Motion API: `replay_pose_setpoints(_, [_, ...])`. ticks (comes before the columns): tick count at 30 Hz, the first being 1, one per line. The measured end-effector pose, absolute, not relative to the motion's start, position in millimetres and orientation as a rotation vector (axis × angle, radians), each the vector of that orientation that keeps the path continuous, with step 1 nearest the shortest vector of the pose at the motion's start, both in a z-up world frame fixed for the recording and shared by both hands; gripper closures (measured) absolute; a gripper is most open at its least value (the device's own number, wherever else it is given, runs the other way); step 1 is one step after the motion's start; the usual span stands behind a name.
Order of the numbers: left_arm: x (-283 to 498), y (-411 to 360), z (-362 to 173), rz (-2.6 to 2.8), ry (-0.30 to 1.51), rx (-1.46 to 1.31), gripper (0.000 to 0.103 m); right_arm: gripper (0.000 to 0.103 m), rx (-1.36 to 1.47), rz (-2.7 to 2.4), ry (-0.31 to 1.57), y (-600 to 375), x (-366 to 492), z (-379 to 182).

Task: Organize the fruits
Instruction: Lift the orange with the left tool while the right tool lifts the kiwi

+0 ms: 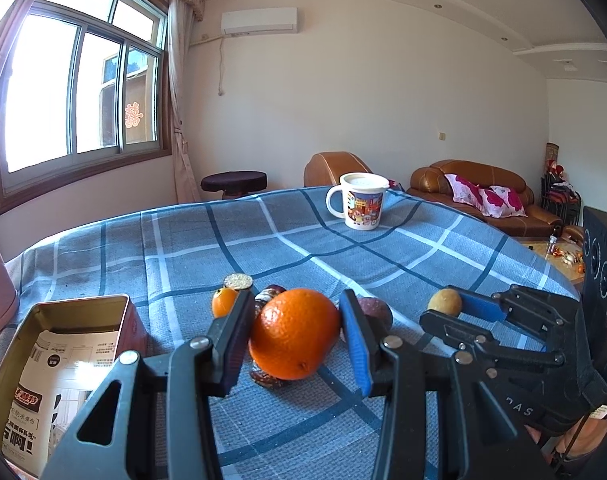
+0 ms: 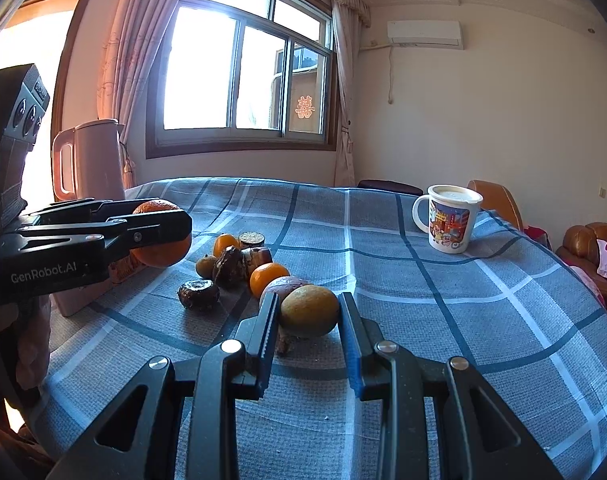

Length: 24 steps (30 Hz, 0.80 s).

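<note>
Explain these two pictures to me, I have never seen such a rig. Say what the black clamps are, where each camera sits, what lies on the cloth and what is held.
No robot here: a person holds a two-finger clamp in each hand, with a camera on each looking along its fingers. The left view shows the left gripper shut on a large orange, beside an open tin box. The right view shows the right gripper shut on a yellowish fruit. On the checked tablecloth lie small oranges, dark brown fruits, a mug and a pink kettle.
</note>
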<state>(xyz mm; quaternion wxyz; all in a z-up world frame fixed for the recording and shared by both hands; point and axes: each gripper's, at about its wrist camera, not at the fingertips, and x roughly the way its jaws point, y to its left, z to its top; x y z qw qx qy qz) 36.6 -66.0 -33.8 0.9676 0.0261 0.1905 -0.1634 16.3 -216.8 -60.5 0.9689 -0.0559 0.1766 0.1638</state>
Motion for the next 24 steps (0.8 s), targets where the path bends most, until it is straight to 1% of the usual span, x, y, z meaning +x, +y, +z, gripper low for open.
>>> replay_pose_setpoints(24, [25.1, -63.5, -29.9, -0.315, 0.322, 0.051, 0.058, 0.072, -0.114, 0.336, 0.291, -218.9, 8.1, -58.6])
